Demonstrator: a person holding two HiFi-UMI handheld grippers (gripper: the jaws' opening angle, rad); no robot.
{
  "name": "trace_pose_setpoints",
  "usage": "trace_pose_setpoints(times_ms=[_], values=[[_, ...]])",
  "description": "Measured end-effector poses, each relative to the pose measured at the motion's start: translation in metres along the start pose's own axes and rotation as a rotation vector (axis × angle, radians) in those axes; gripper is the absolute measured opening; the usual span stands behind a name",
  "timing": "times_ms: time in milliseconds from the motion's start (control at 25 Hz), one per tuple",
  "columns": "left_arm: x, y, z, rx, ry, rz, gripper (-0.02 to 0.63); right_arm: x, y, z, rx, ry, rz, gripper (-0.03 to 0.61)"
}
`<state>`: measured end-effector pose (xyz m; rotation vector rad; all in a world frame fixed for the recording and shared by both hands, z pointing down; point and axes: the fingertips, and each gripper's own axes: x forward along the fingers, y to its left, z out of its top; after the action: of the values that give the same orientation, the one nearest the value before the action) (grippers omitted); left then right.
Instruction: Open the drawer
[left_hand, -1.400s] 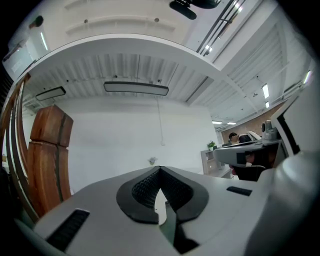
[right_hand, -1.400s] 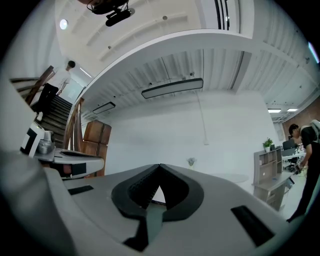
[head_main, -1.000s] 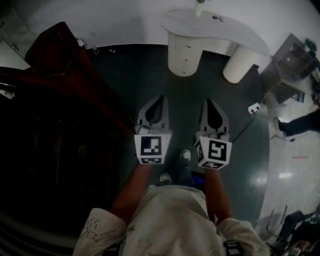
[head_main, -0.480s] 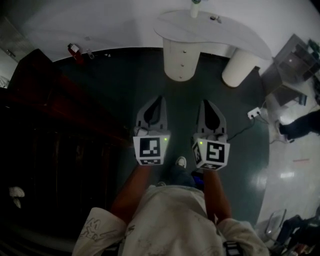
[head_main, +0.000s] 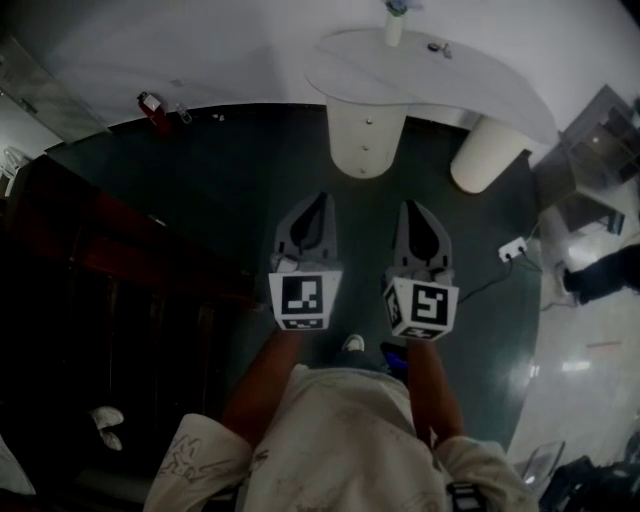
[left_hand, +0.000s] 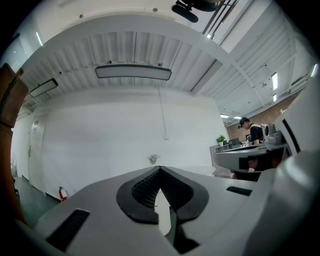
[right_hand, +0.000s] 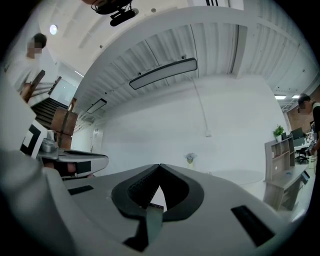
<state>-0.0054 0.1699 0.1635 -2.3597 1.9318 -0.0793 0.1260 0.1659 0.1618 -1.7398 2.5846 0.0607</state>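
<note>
Ahead, drawer desk (head_main: 352, 136); L claw (head_main: 321, 198), R claw (head_main: 413, 207) shut.

A head camera looks steeply down on the left gripper (head_main: 320, 200) and right gripper (head_main: 414, 207) close below, while each gripper's camera looks level along its jaws at the same white desk (head_main: 440, 70).

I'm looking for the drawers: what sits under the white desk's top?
A round drawer pedestal with small knobs down its front, and beside it a plain round leg. The desktop covers their upper ends and whatever lies on the floor directly beneath it.
</note>
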Motion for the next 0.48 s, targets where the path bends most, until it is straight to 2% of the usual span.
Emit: trace_pose_setpoints(times_ms=[280,480], values=[[0.043,0.004,0.004,0.015,-0.004,0.016,0.002,0.041,-0.021,0.000,-0.001,0.009,0.016,0.006],[0.079,0.018,-0.009,-0.020,-0.006,-0.001,0.002,0.077,-0.021,-0.016,-0.025,0.020,0.020,0.006]])
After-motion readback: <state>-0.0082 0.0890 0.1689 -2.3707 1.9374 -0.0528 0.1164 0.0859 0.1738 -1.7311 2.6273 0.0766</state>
